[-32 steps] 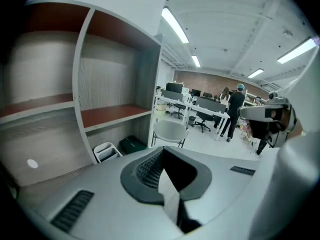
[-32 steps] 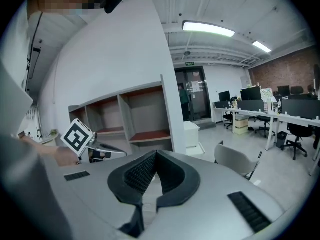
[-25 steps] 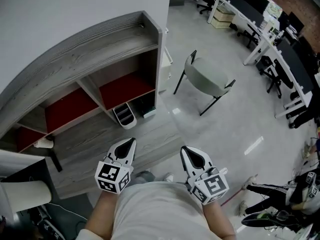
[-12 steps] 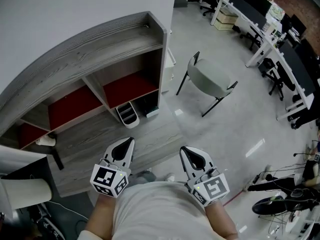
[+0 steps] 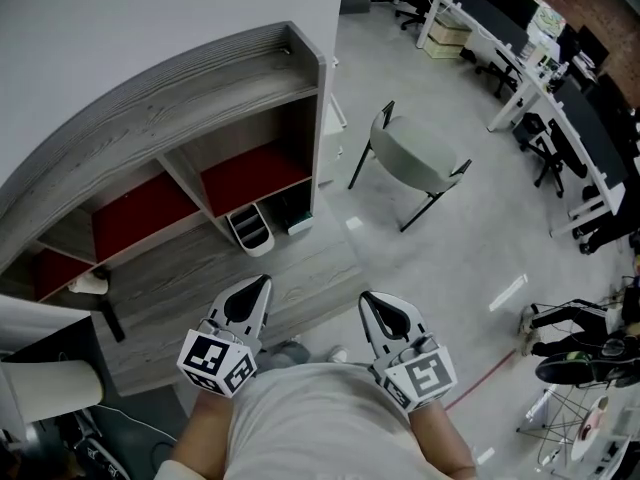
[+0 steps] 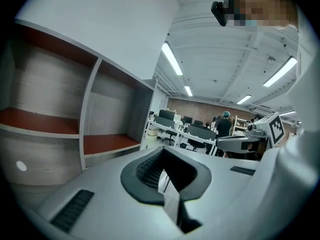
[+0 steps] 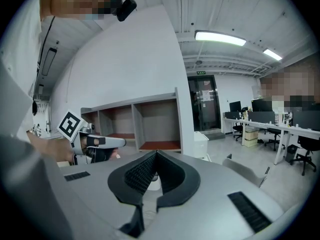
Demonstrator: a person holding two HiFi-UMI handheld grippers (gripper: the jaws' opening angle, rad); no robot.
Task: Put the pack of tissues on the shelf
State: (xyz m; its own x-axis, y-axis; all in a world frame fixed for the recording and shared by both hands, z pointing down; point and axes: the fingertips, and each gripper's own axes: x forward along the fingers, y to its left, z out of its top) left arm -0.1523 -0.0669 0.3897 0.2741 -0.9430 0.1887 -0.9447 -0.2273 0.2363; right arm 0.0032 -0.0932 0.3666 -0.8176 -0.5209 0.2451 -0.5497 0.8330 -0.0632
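Note:
No pack of tissues shows clearly in any view. The grey wooden shelf (image 5: 170, 98) with red-floored compartments stands ahead on the left, also seen in the left gripper view (image 6: 90, 134) and the right gripper view (image 7: 150, 119). A small white object (image 5: 88, 284) lies on its low left ledge; I cannot tell what it is. My left gripper (image 5: 258, 286) and right gripper (image 5: 372, 303) are held close to the person's chest, side by side, pointing toward the shelf. Both are shut with nothing between the jaws, as the left gripper (image 6: 162, 159) and right gripper (image 7: 154, 159) show in their own views.
A grey chair (image 5: 415, 158) stands on the glossy floor to the right of the shelf. A small white bin (image 5: 250, 230) sits at the shelf's foot. Office desks (image 5: 520, 58) and chairs fill the far right. A white cylinder (image 5: 40, 388) stands at the lower left.
Both grippers stay near the chest, shut and empty. The view has only swayed a little, and the things on the floor at the lower right show differently.

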